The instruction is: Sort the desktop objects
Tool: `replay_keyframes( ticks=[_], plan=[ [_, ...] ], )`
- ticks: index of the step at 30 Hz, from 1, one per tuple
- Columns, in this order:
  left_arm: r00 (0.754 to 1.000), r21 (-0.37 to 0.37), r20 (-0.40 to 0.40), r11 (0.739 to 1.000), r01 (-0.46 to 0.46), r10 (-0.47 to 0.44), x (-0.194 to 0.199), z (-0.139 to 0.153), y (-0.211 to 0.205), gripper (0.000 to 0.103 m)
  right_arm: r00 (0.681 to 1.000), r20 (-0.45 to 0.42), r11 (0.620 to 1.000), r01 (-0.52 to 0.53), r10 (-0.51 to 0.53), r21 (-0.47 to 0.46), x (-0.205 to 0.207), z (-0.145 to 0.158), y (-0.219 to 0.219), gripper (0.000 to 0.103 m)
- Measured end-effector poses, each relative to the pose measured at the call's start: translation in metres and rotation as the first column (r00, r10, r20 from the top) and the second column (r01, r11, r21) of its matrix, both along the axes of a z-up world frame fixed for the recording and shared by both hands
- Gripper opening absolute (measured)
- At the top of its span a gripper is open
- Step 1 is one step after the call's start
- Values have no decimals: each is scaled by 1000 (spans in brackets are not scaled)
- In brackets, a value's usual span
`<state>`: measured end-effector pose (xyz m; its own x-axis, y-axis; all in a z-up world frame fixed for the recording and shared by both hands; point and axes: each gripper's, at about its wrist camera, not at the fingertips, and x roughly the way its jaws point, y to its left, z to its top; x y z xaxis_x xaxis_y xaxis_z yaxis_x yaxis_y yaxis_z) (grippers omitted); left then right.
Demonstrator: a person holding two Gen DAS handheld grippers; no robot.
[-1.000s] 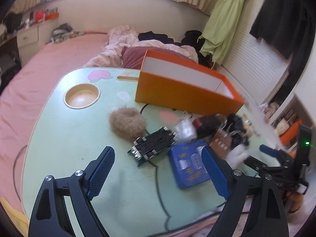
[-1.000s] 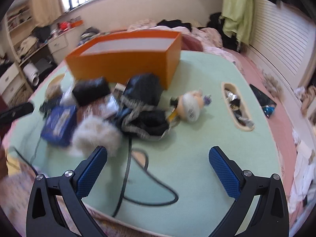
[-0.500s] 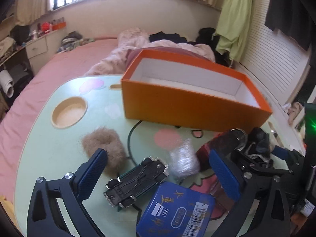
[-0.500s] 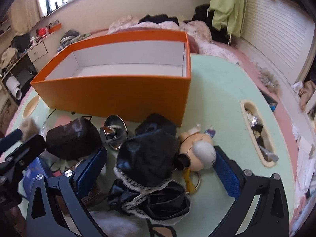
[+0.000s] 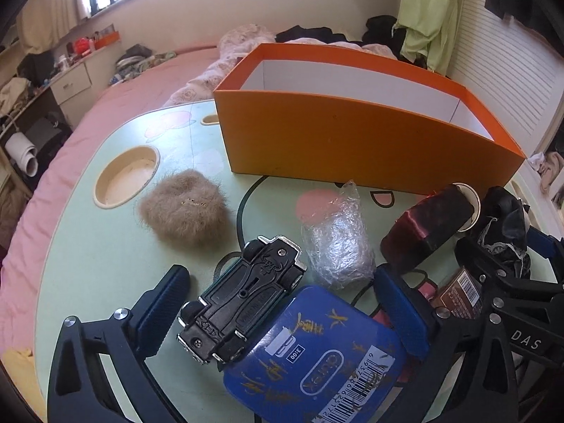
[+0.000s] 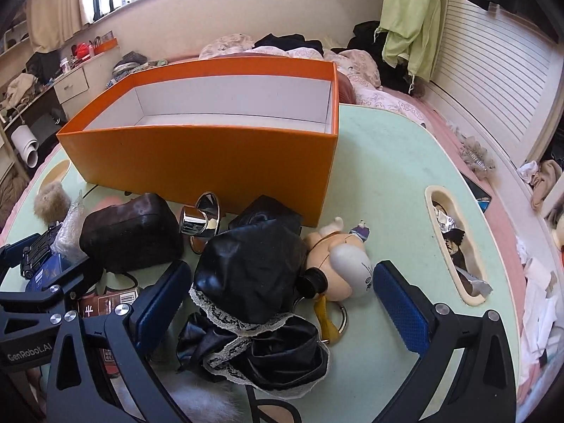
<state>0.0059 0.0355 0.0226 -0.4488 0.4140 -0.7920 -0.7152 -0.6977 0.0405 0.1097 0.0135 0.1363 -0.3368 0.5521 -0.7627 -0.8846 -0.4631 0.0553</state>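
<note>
- Left hand-held gripper (image 5: pixel 282 303): jaws spread wide, nothing pinched. An upside-down black toy car (image 5: pixel 243 299) and a blue tin (image 5: pixel 317 356) lie between its fingers, near the front edge of the surface (image 5: pixel 88 246).
- Right hand-held gripper (image 6: pixel 278 296): jaws spread wide, nothing pinched. A black lace-trimmed garment (image 6: pixel 250 282) and a small doll figure (image 6: pixel 342 257) lie between its fingers.
- Orange box (image 6: pixel 211 162): open-topped, white inside, no contents visible — it stands toward the far edge of the surface.
- Brown fur ball (image 5: pixel 183 208): near the left edge, beside a round recess (image 5: pixel 127 176) in the surface.
- Clear plastic-wrapped bundle (image 5: pixel 338 243): just beyond the blue tin, in front of the box.
- Dark pouch (image 6: pixel 130 232): in front of the box, beside a shiny metal cup (image 6: pixel 201 222) lying on its side.
- Long slot (image 6: pixel 454 243) near the right edge: holds small scraps — not identifiable.
- Brown packet (image 5: pixel 461 292): partly hidden behind the right hand-held gripper's frame.
</note>
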Motion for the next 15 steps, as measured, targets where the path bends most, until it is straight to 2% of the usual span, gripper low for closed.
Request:
replay_keyframes(
  ticks=[5, 15],
  plan=[
    [997, 35, -26, 997, 74, -74, -8, -4, 1, 103, 1000, 1, 1000, 1, -1, 2, 1, -1, 1, 103],
    [996, 36, -26, 996, 82, -81, -10, -4, 0, 103, 1000, 0, 1000, 0, 0, 2, 1, -1, 2, 103]
  ],
)
